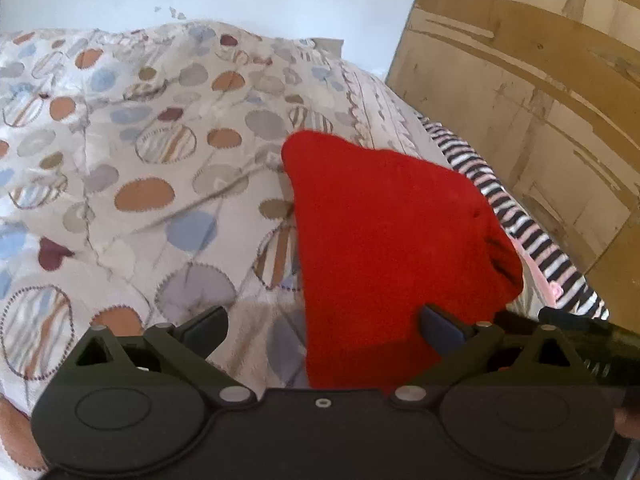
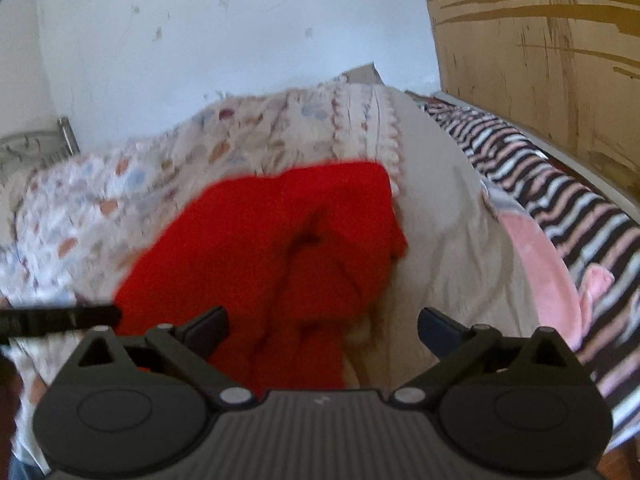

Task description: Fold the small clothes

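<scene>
No writing or label can be read anywhere in either view. A red garment (image 1: 384,248) lies on a bed, folded into a rough wedge on a quilt (image 1: 120,152) printed with blue, orange and grey circles. Beside it, toward the brown panelled wall (image 1: 540,80), lies a black-and-white striped cloth (image 1: 532,236) with a pink piece (image 2: 540,272) on it.

The left hand-held gripper (image 1: 323,330) hovers at the near edge of the red garment with its jaws spread wide; the cloth lies between and under them, but neither pad presses on it. The right hand-held gripper (image 2: 323,330) also stands wide apart over the garment's near end, gripping nothing. That view is blurred.
</scene>
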`<action>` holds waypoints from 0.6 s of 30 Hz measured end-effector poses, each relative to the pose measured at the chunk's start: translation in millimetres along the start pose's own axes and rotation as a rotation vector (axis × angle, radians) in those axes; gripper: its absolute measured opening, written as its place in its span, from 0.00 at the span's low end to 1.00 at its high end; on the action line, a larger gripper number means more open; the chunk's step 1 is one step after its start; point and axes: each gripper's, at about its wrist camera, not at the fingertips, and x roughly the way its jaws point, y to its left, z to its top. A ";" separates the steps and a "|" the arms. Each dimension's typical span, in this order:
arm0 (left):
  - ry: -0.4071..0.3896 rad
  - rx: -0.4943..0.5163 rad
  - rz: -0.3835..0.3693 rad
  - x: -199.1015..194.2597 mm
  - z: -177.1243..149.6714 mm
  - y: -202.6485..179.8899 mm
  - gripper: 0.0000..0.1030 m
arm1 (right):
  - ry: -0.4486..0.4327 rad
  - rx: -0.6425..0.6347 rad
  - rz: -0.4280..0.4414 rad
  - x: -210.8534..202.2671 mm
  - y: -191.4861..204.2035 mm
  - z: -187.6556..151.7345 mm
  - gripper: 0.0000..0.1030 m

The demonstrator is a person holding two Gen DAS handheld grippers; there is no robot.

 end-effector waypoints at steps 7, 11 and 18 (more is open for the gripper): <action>0.067 -0.016 -0.034 11.1 -23.4 2.3 0.99 | -0.005 0.016 -0.044 -3.2 3.5 -34.4 1.00; 0.073 -0.013 -0.037 11.5 -29.8 1.0 0.99 | -0.025 0.089 -0.041 -5.2 -2.5 -47.9 1.00; 0.069 0.011 -0.022 10.6 -29.6 -2.9 0.99 | -0.032 0.108 -0.035 -5.2 -6.9 -50.3 1.00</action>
